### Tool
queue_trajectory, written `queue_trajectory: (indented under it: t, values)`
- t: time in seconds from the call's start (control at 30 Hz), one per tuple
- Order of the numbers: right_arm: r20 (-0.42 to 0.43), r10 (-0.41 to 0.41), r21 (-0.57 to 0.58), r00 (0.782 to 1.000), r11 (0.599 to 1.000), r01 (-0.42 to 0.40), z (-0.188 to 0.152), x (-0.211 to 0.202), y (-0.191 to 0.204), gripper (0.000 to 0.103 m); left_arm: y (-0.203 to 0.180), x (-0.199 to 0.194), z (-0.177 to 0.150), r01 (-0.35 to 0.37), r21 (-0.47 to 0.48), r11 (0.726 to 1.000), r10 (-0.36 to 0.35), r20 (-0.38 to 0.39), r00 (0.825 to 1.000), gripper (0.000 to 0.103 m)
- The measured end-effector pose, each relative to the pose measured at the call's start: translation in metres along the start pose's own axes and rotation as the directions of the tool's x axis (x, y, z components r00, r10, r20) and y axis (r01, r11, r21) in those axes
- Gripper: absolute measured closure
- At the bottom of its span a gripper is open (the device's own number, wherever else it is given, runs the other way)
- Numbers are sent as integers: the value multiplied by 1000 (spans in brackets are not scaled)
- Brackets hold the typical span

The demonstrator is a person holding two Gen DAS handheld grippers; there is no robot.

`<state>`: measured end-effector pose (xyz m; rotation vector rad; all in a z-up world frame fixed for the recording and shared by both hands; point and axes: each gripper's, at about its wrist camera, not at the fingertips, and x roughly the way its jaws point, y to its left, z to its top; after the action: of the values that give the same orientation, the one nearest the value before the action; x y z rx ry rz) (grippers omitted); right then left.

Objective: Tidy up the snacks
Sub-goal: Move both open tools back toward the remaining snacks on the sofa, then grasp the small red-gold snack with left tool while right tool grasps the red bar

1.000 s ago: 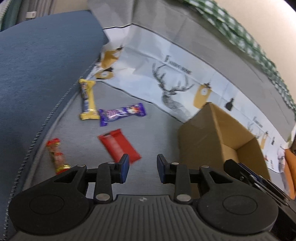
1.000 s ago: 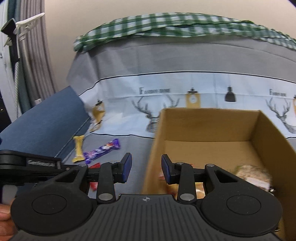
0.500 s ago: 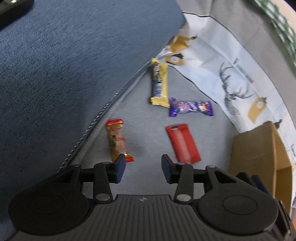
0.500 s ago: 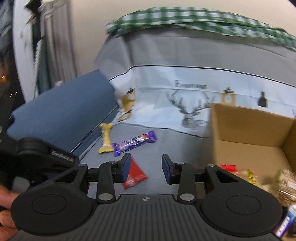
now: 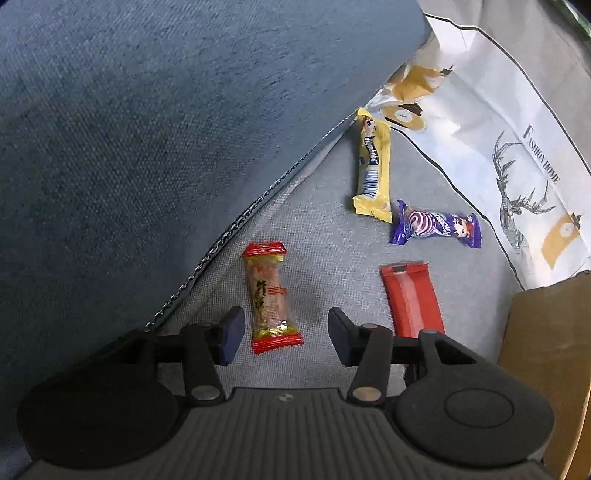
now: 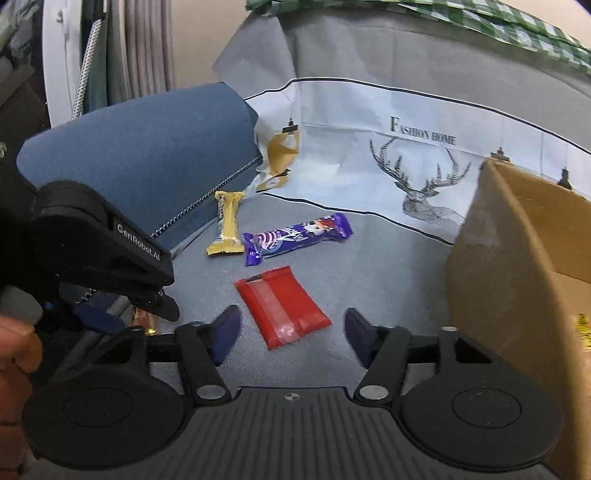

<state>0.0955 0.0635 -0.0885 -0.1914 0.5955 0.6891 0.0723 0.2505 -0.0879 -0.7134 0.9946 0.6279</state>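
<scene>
Several snacks lie on the grey sofa seat. A clear red-ended snack (image 5: 271, 297) lies between the fingers of my open left gripper (image 5: 284, 338), just ahead of the tips. A red packet (image 5: 412, 301) (image 6: 282, 312) lies just ahead of my open right gripper (image 6: 291, 334). A purple bar (image 5: 436, 229) (image 6: 297, 238) and a yellow bar (image 5: 373, 166) (image 6: 227, 225) lie farther back. The cardboard box (image 6: 517, 280) (image 5: 546, 343) stands to the right. The left gripper body (image 6: 99, 240) shows in the right wrist view.
A blue cushion (image 5: 147, 129) (image 6: 140, 147) rises on the left against the seat. A deer-print cover (image 6: 406, 155) drapes the sofa back, with a green checked cloth (image 6: 480, 18) on top. Some snacks (image 6: 583, 328) lie inside the box.
Both grippers swung left, away from the box, and opened wider. The left moved over the red-ended snack; the right came down toward the red packet.
</scene>
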Motion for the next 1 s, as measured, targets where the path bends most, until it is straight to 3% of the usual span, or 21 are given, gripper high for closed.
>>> queue_trajectory:
  t: [0.13,0.23,0.47,0.53,0.57,0.67,0.7,0.87,1.0]
  values:
    - [-8,0,37,1000,999,0,1,22,-6,24,-2,2,1,-1,25,1000,1,8,1000,49]
    - [-63,11,35,998,999,-9,-1,43,-6,18,-5,3,2,-10,43,999,9,15,1000,54]
    - [-68,25,20,997,1000,-24,1,62,-1,14,-11,6,2,-35,100,994,32,32,999,78]
    - [-71,34,35,997,999,-31,2,63,-4,14,-14,7,2,-39,122,992,35,34,999,80]
    - [-67,35,33,997,999,-33,1,62,-4,18,-15,8,2,-40,130,991,36,35,999,81]
    - [-48,52,17,997,999,-52,2,58,-3,44,-16,6,1,-39,145,989,33,43,999,84]
    - [-45,54,13,998,998,-54,3,57,-3,48,-17,7,1,-38,148,988,31,45,998,84]
    - [-19,62,24,998,998,-61,2,44,-6,51,-18,1,2,-35,166,986,23,71,997,85]
    - [-19,52,33,998,998,-52,2,29,-7,51,-19,-2,0,11,187,982,-24,65,998,85]
